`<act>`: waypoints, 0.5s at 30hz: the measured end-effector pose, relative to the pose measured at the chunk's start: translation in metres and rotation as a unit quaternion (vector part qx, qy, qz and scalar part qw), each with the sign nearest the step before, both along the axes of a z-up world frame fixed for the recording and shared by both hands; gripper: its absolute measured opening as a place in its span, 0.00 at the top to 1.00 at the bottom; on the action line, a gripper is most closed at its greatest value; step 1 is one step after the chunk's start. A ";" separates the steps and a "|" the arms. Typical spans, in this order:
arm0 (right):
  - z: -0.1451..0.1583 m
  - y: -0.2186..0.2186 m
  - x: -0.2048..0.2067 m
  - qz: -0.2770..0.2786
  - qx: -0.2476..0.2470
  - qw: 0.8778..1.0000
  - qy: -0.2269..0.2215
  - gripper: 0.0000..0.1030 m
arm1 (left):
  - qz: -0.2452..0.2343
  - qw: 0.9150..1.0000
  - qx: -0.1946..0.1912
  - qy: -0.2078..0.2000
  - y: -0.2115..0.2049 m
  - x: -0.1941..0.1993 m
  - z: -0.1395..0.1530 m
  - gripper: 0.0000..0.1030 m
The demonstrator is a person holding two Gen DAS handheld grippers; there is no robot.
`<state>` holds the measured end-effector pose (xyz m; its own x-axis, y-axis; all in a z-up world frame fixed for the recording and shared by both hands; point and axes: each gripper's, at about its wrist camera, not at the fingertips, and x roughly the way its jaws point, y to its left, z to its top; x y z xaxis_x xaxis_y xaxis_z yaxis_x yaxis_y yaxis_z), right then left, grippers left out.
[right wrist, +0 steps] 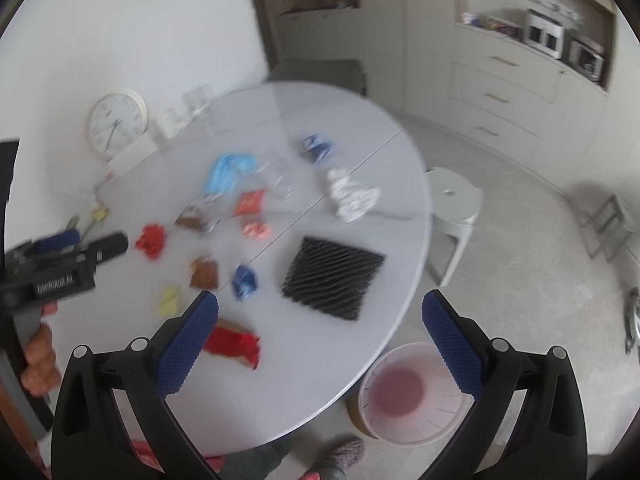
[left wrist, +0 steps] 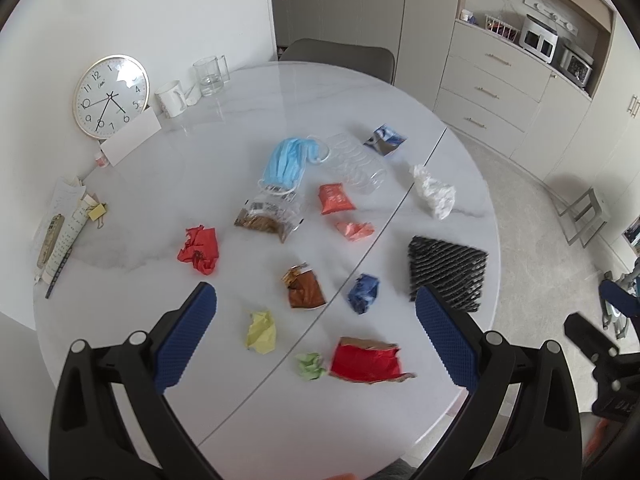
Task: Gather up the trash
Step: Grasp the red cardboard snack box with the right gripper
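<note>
Trash lies scattered on the round white table: a red torn wrapper, green paper ball, yellow paper ball, brown packet, blue crumpled paper, red crumpled paper, blue face mask, clear bottle, white tissue and black mesh pad. My left gripper is open and empty above the near trash. My right gripper is open and empty above the table's near edge. A pink bin stands on the floor beside the table.
A clock, white mug and glass stand at the table's far left. Papers and a pencil lie at the left edge. A white stool and chair stand by the table. Cabinets line the far wall.
</note>
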<state>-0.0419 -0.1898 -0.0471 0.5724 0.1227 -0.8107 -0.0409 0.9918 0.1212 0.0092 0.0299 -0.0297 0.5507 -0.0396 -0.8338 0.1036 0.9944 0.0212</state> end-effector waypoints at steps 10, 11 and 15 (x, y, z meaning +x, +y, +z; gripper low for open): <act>-0.089 0.093 0.009 0.266 -0.040 0.962 0.047 0.02 | -0.032 0.998 0.000 0.049 0.077 -0.001 -0.068 0.07; -0.094 0.101 0.009 0.288 -0.052 0.955 0.049 0.02 | -0.035 0.998 -0.004 0.057 0.086 -0.002 -0.077 0.07; -0.118 0.131 0.016 0.376 -0.113 0.918 0.055 0.02 | -0.057 0.995 0.005 0.078 0.110 -0.005 -0.105 0.07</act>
